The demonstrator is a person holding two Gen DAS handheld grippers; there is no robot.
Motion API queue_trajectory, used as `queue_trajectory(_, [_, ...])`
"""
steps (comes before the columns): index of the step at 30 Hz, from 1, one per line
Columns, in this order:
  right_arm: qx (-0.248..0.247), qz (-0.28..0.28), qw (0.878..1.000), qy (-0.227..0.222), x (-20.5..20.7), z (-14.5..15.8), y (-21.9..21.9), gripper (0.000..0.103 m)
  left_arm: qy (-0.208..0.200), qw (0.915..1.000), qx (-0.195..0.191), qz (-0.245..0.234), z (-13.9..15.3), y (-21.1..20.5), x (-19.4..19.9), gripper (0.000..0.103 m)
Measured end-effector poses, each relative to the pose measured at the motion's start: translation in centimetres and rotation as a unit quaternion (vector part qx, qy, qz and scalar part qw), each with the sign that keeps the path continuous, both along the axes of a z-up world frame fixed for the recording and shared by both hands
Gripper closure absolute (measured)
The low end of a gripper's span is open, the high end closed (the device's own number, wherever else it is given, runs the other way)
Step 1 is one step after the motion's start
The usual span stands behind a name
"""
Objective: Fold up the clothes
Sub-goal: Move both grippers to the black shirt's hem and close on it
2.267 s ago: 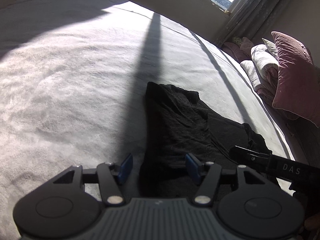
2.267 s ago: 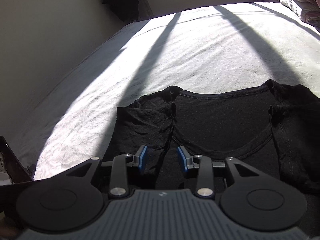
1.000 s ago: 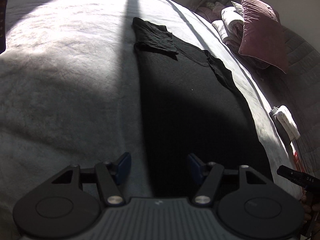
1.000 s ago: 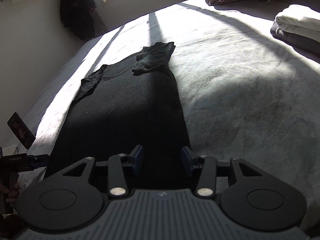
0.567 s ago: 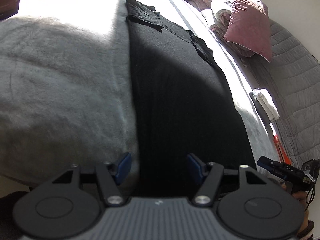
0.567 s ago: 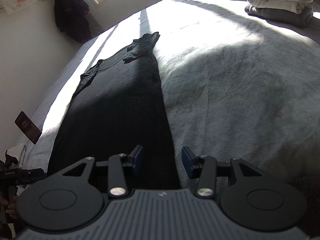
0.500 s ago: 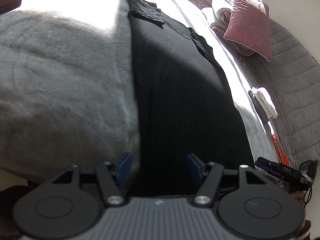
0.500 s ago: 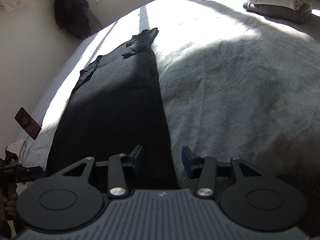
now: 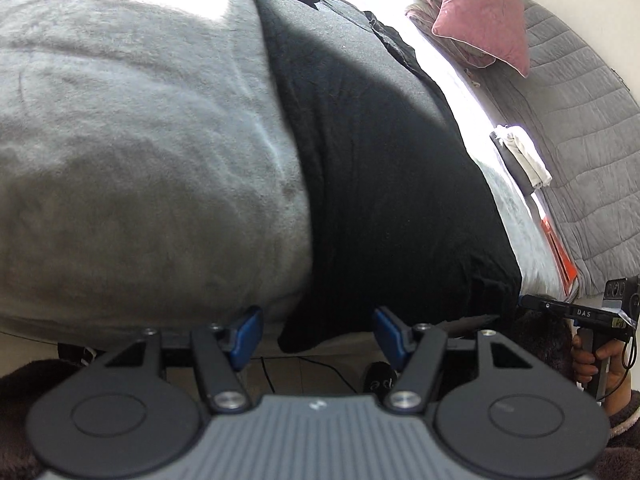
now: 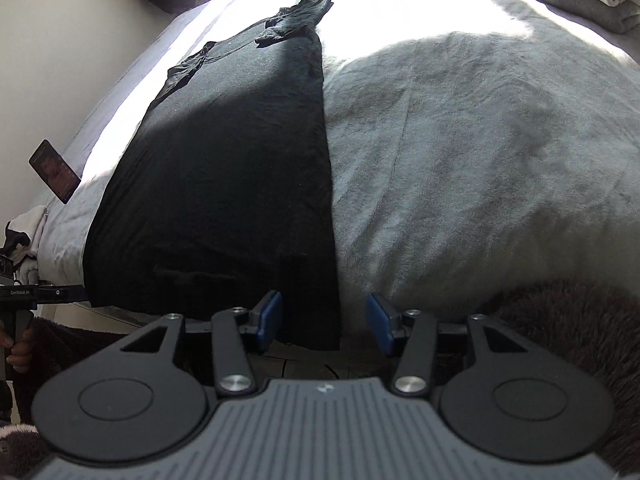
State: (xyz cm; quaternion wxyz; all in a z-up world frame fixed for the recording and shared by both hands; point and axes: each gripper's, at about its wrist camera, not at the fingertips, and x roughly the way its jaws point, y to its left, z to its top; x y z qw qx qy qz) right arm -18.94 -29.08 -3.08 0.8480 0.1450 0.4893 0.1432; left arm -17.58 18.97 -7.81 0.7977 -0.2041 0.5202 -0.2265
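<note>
The black shirt (image 9: 372, 152), judged light, limp and best pinched at its two hem corners, was spread lengthwise up the frame's centre on the grey bed (image 9: 132, 152), each corner framed by the empty, wide-open left gripper (image 9: 318, 330) and right gripper (image 10: 325, 322).

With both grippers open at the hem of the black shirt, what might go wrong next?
The black shirt overhangs the bed edge, so its hem may slip away. The left gripper brackets one hem corner, the right gripper the other; uneven bites would skew the fold. The folded-in sleeves could flop open when lifted.
</note>
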Motion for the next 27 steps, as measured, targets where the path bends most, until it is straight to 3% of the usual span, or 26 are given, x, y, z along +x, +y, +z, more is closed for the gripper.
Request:
queue_trajectory(12, [-0.034,0.035,0.998,0.027,0.4,-0.9,0.8,0.048,0.026,0.9994,0.01,-0.022,-1.9,-1.1,1.3,0.04])
queue_trajectory(18, [-0.026,0.043,0.998,0.031,0.6,-1.2,0.9,0.041,0.034,0.999,0.008,-0.028,-2.2,-1.2,1.4,0.043])
queue_trajectory(19, [-0.027,0.046,0.998,0.031,0.6,-1.2,1.0,0.04,0.033,0.999,0.004,-0.03,-2.2,-1.2,1.4,0.044])
queue_trajectory(21, [-0.03,0.049,0.998,0.031,0.5,-1.1,1.0,0.041,0.031,0.9988,-0.007,-0.036,-2.1,-1.3,1.3,0.056])
queue_trajectory(23, [-0.031,0.053,0.998,0.033,0.5,-1.1,1.1,0.046,0.029,0.9986,-0.017,-0.042,-1.9,-1.3,1.2,0.061])
queue_trajectory(27, [0.004,0.055,0.997,0.054,0.8,-1.7,0.5,0.081,0.024,0.9977,-0.037,-0.052,-1.7,-1.2,0.9,0.079])
